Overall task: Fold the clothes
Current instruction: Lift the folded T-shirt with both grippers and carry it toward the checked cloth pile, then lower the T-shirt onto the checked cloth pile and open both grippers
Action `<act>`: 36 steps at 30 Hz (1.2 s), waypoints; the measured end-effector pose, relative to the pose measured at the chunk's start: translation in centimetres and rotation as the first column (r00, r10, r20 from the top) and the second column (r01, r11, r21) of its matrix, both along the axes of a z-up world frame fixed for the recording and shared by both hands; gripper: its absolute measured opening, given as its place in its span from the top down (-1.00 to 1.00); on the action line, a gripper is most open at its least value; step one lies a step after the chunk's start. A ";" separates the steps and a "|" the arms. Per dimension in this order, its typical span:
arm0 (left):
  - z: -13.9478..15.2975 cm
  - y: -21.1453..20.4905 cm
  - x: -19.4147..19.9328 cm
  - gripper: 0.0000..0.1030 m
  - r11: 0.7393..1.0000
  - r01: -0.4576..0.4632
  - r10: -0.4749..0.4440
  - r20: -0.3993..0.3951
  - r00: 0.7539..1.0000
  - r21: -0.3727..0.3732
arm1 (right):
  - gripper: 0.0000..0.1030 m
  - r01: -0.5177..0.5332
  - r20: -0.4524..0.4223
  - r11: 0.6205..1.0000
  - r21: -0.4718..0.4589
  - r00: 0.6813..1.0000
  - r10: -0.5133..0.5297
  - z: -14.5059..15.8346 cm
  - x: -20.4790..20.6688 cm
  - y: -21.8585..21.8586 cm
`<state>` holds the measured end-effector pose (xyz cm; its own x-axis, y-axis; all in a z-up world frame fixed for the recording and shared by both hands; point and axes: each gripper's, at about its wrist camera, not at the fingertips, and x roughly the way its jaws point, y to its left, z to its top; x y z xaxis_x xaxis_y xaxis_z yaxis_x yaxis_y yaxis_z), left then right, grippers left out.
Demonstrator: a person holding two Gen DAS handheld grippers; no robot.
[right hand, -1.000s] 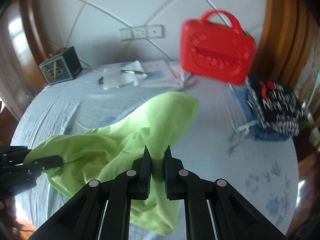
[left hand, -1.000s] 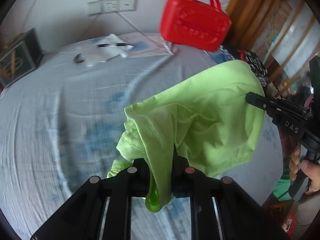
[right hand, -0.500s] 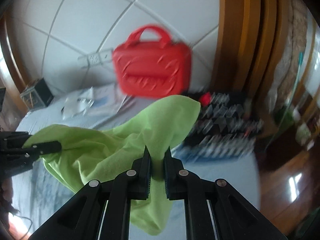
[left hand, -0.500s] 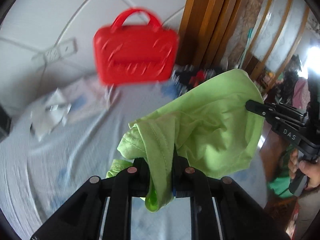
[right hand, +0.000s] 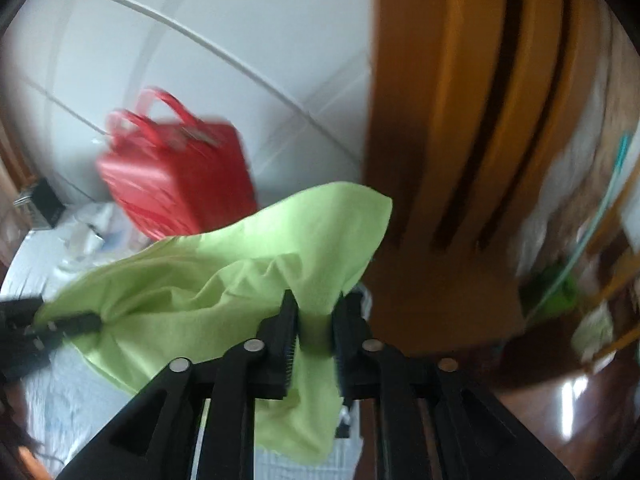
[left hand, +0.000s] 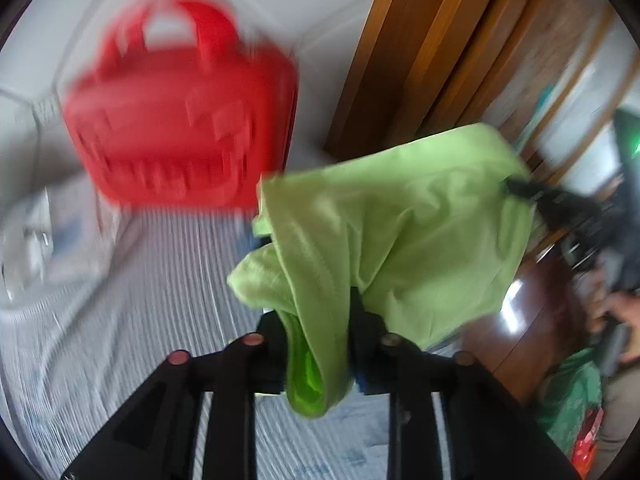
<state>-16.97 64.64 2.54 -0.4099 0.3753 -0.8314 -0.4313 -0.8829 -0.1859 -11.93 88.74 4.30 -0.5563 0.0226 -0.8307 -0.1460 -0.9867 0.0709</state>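
A lime-green garment [left hand: 400,224] hangs in the air between both grippers, bunched and sagging. My left gripper [left hand: 318,320] is shut on a thick hemmed fold of it. In the left wrist view my right gripper [left hand: 520,190] bites the cloth's far right edge. Through the right wrist camera the same garment [right hand: 224,280] spreads to the left, with my right gripper [right hand: 316,312] shut on a corner and the left gripper [right hand: 86,322] clamped on the opposite end. Both views are blurred by motion.
A red handbag [left hand: 180,124] stands at the back of the pale blue bed [left hand: 132,280], against a white wall. Papers [left hand: 36,240] lie at the left. Wooden door frames [right hand: 460,120] and a glossy wooden floor [right hand: 560,400] fill the right. A hand [left hand: 616,316] holds the right gripper's handle.
Both grippers have swung to the right and upward with the garment still held; the bed drops away and the wooden door frame and floor come into view.
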 end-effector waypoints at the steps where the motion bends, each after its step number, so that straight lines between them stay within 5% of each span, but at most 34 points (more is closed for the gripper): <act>1: -1.1 0.3 -0.1 0.51 1.000 -0.007 0.007 0.013 1.000 -0.023 | 0.56 0.010 0.018 0.999 -0.034 1.000 -0.010 -1.4 0.4 1.0; 2: -2.3 0.7 -0.1 0.47 0.999 -0.014 0.015 0.027 1.000 -0.047 | 0.55 0.019 0.026 0.998 -0.057 1.000 -0.017 -2.5 1.0 1.6; 5: -5.6 1.7 -0.3 -0.23 0.992 -0.033 0.040 0.066 0.997 -0.118 | 0.40 0.042 0.030 0.995 -0.095 0.999 -0.040 -4.2 3.3 3.1; 7: -7.9 2.3 -0.4 -0.39 0.985 -0.043 0.059 0.090 0.994 -0.165 | 0.37 0.061 0.023 0.991 -0.120 0.998 -0.058 -4.8 5.3 3.7; 10: -6.0 2.0 0.6 -0.41 0.988 -0.044 0.052 0.046 0.998 -0.151 | 0.35 0.036 0.001 0.984 -0.177 0.999 -0.037 -4.6 7.5 3.6; 12: -4.5 1.8 1.1 -0.81 0.992 -0.043 0.047 0.023 0.999 -0.122 | 0.35 0.033 0.010 0.983 -0.178 0.999 -0.031 -5.0 8.2 3.3; 14: -3.7 1.8 1.4 -0.96 0.993 -0.046 0.047 0.008 0.999 -0.112 | 0.35 0.037 0.032 0.981 -0.189 0.999 -0.031 -5.9 8.7 3.0; 19: -3.8 1.9 2.0 -0.96 0.992 -0.039 0.040 0.013 0.999 -0.119 | 0.35 0.043 0.081 0.974 -0.224 0.996 -0.026 -8.5 8.1 2.4; 20: -3.9 1.9 2.0 -0.96 0.992 -0.039 0.042 0.017 0.999 -0.119 | 0.43 0.039 0.078 0.973 -0.227 0.997 -0.021 -8.9 7.9 2.3; 21: -4.1 1.8 2.0 -0.96 0.992 -0.040 0.043 0.022 0.999 -0.120 | 0.93 0.036 0.080 0.972 -0.233 0.997 -0.017 -9.3 7.9 2.2; 28: -4.9 1.7 2.2 -0.96 0.993 -0.033 0.040 0.056 0.998 -0.110 | 0.89 0.013 0.136 0.978 -0.209 0.991 0.016 -7.3 12.7 0.4; 32: -4.4 2.5 2.9 -0.96 0.995 0.001 0.003 0.040 0.999 -0.104 | 0.46 0.037 0.139 0.987 -0.157 0.990 -0.015 -6.5 14.1 0.4; 36: -3.2 3.6 3.8 -0.96 0.994 0.038 -0.039 -0.001 0.999 -0.102 | 0.42 0.018 0.110 0.989 -0.146 0.994 -0.002 -5.2 14.6 -0.4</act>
